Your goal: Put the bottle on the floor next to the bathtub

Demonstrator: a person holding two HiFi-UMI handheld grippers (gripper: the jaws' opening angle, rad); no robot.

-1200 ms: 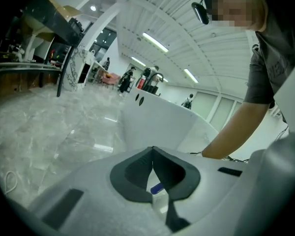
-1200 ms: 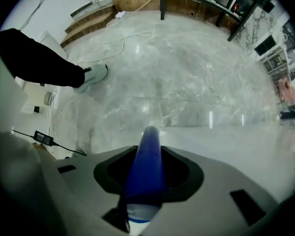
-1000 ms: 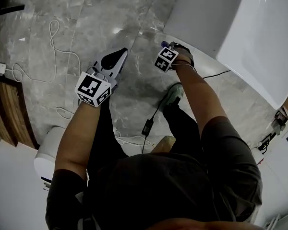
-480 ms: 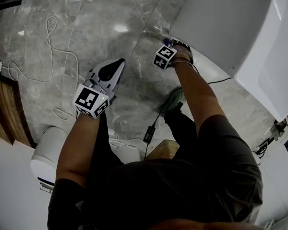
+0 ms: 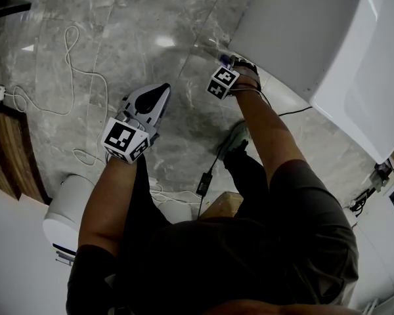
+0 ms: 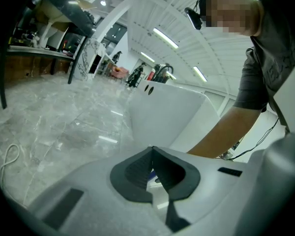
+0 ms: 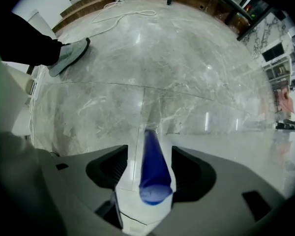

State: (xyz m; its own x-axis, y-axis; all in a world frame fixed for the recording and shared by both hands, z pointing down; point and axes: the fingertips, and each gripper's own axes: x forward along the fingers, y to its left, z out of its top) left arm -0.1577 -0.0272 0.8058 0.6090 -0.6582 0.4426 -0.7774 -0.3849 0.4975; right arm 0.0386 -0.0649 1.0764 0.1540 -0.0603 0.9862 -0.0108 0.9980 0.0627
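The bottle point(image 7: 155, 176), blue, stands between the jaws of the right gripper point(image 7: 148, 152), its far end down on the grey marble floor point(image 7: 162, 73). These jaws are opening: the pad at 9 o'clock of the bottle is clear of it and the pad at 3 o'clock is just beside it, so neither presses. In the head view this gripper points down at 12 o'clock, just beside the outer wall of the white bathtub point(image 5: 295, 31), which fills the frame from 1 to 3 o'clock. The left gripper point(image 5: 164, 89) hangs over bare floor at 10 o'clock, well apart from the bathtub; its jaws are together with nothing between them. A white cable point(image 5: 72, 51) loops on the floor at 10 o'clock. A grey shoe point(image 7: 69, 55) rests at 10 o'clock in the right gripper view.
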